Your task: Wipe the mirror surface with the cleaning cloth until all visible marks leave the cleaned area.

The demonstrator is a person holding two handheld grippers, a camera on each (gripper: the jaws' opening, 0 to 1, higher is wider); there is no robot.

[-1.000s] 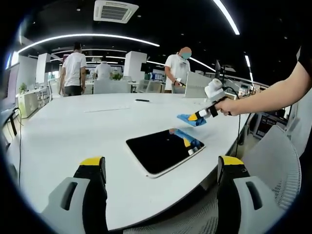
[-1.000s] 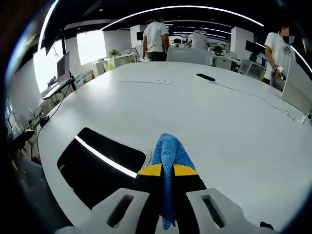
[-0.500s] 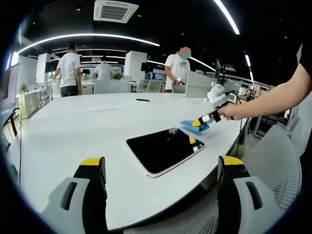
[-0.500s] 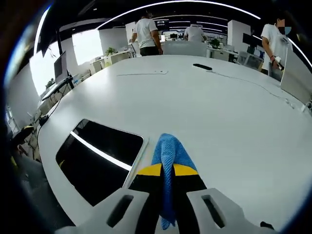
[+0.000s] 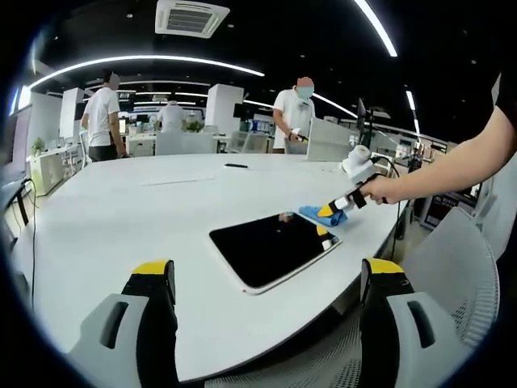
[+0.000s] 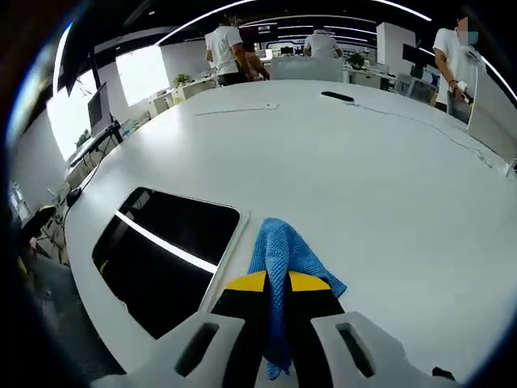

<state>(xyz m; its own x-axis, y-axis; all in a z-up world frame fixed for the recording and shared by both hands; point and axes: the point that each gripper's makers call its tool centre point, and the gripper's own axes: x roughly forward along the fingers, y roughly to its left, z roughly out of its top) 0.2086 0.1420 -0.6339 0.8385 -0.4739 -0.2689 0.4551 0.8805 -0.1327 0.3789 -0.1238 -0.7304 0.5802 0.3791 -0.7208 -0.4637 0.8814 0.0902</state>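
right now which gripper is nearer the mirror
Right. The right gripper, shut on the blue cloth, sits beside the mirror edge; the left gripper hangs back off the table edge, open.

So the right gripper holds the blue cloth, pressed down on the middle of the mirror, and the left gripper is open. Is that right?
Not quite. The right gripper does hold the blue cloth, but the cloth is beside the mirror, over the white table just off its edge, as the right gripper view shows. The left gripper is open.
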